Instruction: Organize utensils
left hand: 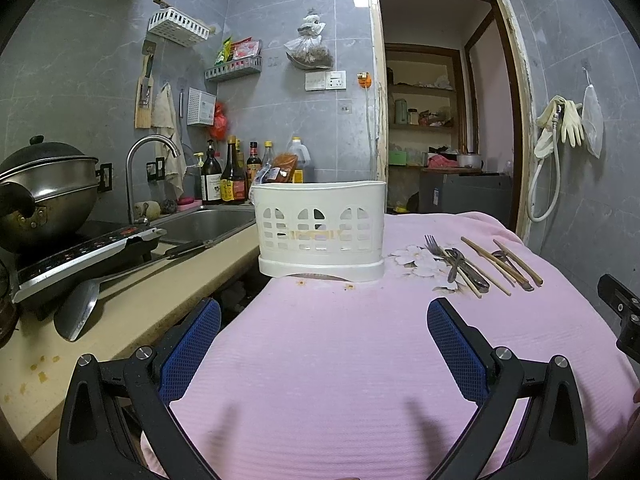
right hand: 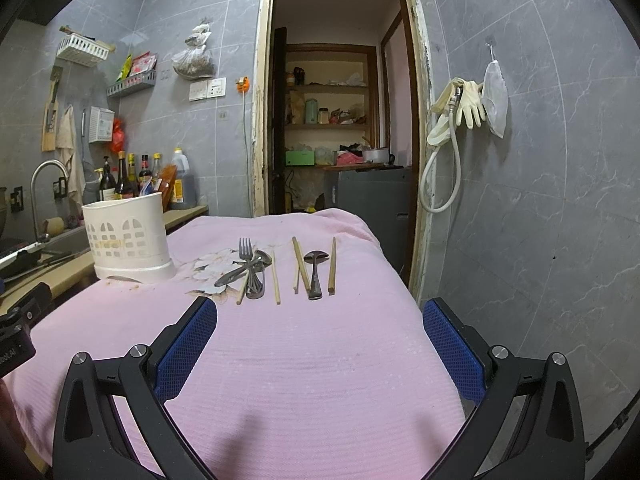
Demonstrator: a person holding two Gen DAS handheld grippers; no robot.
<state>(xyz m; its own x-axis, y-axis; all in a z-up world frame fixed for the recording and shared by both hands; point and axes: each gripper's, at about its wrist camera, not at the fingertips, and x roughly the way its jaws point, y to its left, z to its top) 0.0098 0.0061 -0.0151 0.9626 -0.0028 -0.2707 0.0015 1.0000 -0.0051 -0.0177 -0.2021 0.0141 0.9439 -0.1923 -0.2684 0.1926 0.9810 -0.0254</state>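
The task looks unstarted: every utensil lies loose on the pink ribbed cloth, and the white slotted plastic utensil caddy appears empty, though its inside is only partly visible through the slots. The steel fork and a heap of steel spoons rest just right of the caddy; pale wooden chopsticks and a dark metal spoon lie further right. The right gripper hovers spread wide and holding nothing, with the utensils just ahead between its blue pads. The left gripper, equally wide and empty, faces the caddy, near but apart
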